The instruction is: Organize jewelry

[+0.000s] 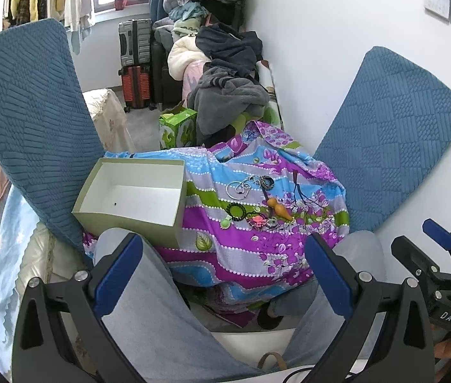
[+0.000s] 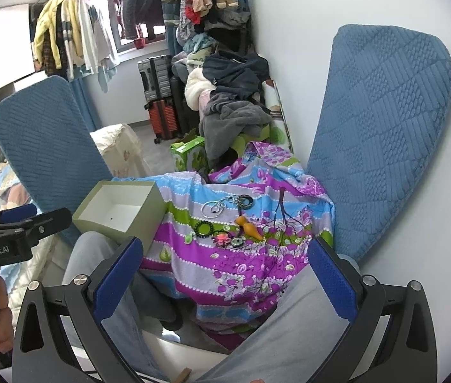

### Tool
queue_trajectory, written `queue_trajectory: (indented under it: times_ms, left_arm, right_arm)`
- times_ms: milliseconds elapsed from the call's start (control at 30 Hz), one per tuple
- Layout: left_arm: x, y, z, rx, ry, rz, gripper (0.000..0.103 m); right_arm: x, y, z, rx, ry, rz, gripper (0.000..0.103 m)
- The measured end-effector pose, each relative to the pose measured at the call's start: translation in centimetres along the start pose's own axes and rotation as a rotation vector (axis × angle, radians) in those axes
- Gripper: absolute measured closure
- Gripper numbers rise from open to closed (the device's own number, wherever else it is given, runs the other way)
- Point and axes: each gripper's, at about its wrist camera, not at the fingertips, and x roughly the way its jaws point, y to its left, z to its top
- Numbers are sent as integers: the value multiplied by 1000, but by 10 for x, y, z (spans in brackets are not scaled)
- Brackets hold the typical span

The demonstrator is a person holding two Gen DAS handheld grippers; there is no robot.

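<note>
Several jewelry pieces lie on a purple, blue and green floral cloth (image 1: 241,255): a silver swirl pendant (image 1: 237,189), a dark round pendant (image 1: 266,183), a black ring-shaped piece (image 1: 237,211), an orange bird-shaped piece (image 1: 279,208) and a pink flower piece (image 1: 258,220). An empty olive box with a white inside (image 1: 136,191) sits tilted at the cloth's left. My left gripper (image 1: 225,274) is open, held back from the cloth. My right gripper (image 2: 225,274) is open too, equally short of the jewelry (image 2: 225,220) and the box (image 2: 120,210).
Two blue quilted cushions (image 1: 31,127) (image 1: 394,140) lean on either side of the cloth. The person's knees in grey trousers (image 1: 149,303) lie under both grippers. Behind are a clothes pile (image 1: 225,73), a green carton (image 1: 174,127), suitcases (image 1: 134,63) and a white wall (image 1: 321,32).
</note>
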Motion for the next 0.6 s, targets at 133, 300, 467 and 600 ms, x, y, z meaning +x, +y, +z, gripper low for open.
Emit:
queue_trajectory:
  times_ms: [133, 300, 467, 600]
  left_arm:
    - [1, -1, -1, 9, -1, 2, 2]
    - [1, 1, 0, 8, -4, -1, 2]
    - [2, 1, -3, 7, -1, -1, 2]
    - [4, 0, -2, 13, 5, -4, 2]
  right_arm:
    - [3, -1, 0, 6, 13, -1, 0]
    - [1, -1, 0, -4, 6, 1, 0]
    - [0, -3, -1, 5, 3, 0, 0]
    - [-1, -2, -3, 10, 3, 14, 0]
